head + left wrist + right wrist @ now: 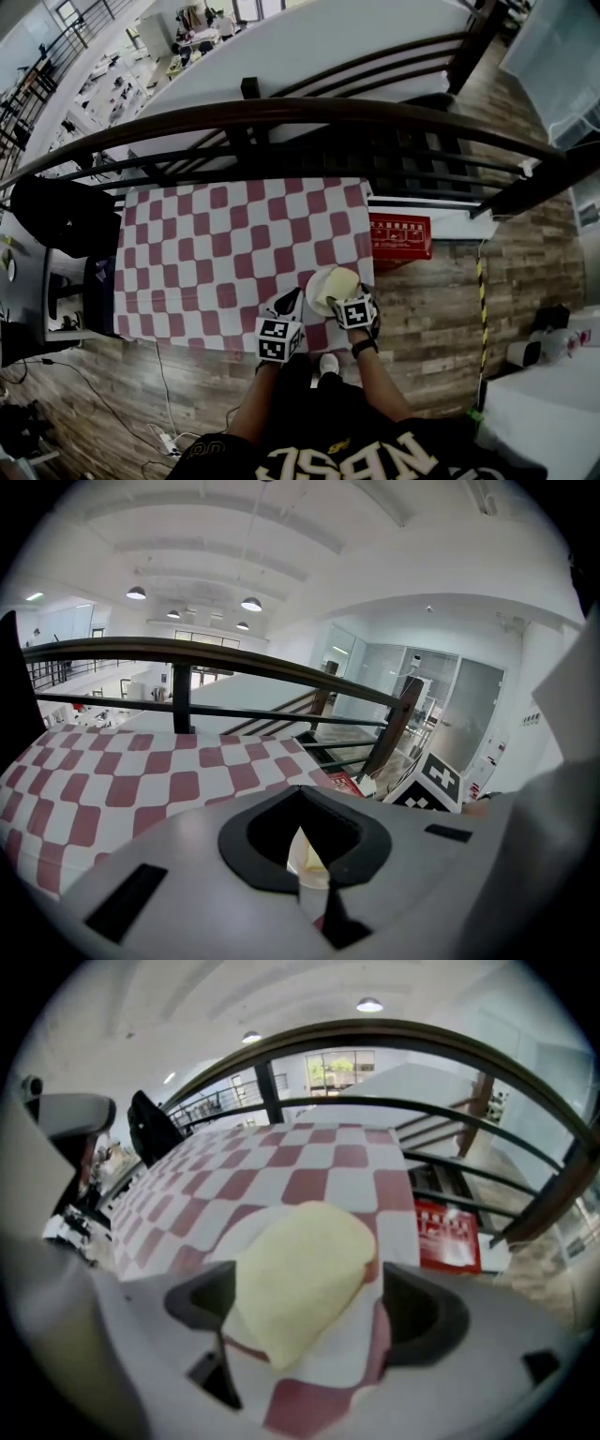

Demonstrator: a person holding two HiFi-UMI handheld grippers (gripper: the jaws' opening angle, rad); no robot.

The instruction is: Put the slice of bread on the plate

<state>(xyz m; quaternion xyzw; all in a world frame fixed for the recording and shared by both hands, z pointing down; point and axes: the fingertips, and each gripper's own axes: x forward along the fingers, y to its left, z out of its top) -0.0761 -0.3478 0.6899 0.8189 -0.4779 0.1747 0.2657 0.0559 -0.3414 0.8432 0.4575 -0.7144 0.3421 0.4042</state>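
As the bread slice (300,1260) rests on the plate (317,292) at the worktop's near right corner, our right tool (311,1309) straddles it wide open, gripping nothing.

**Our count at the desk**

We count one slice of bread (300,1274), one plate (319,299) near the front right corner, and one desk (206,253) covered in red-and-white checks. We count two tools: the left tool (305,841) and the right tool (309,1309). Past the desk's right edge we count one red box (401,236).
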